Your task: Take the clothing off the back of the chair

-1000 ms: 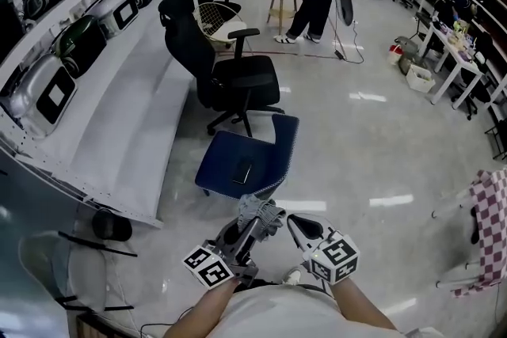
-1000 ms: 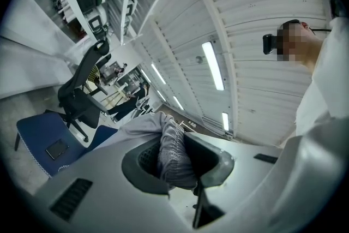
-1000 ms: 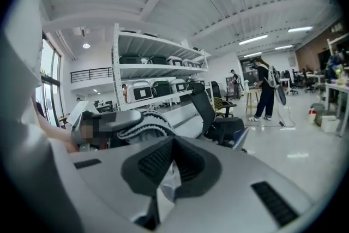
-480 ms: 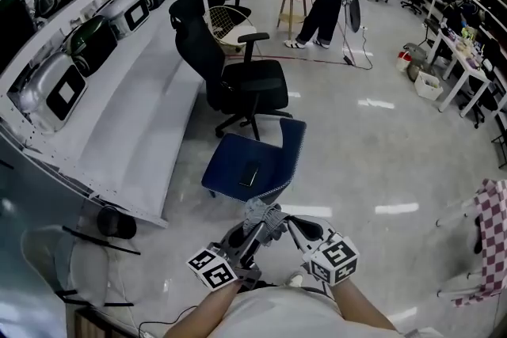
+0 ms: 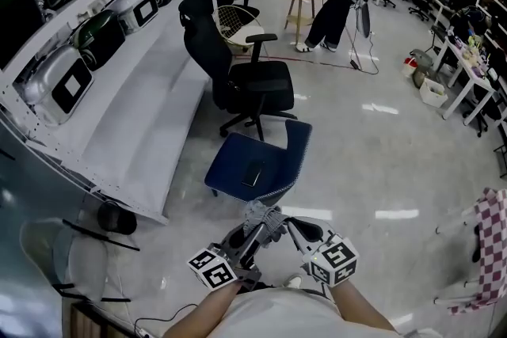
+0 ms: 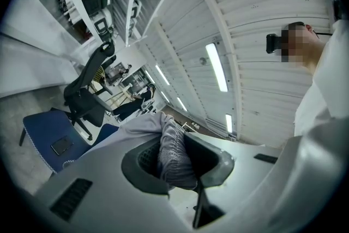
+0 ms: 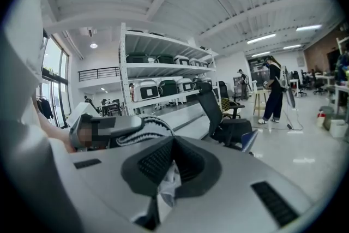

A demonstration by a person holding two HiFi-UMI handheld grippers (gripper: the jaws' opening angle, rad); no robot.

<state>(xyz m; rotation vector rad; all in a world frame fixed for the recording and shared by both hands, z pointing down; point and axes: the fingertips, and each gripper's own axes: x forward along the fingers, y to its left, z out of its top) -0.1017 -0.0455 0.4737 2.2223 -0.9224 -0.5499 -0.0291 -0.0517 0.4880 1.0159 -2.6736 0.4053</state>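
Well, print on the shelf appliances (image 5: 67,83) is too small to read. Left gripper (image 6: 175,156) and right gripper (image 7: 163,173) both clamp narrowly on the bunched grey clothing (image 5: 264,215), held up between them, apart from the blue chair (image 5: 238,158).

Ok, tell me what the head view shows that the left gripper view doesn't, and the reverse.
Only the head view: the two tongs side by side, the right tongs included, and a checkered cloth at the right edge. Only the left gripper view: the ceiling lights, and the left tongs close up, pads clamped on the grey garment. Both: the garment, the black office chair, and the blue chair with a dark flat item on its seat.
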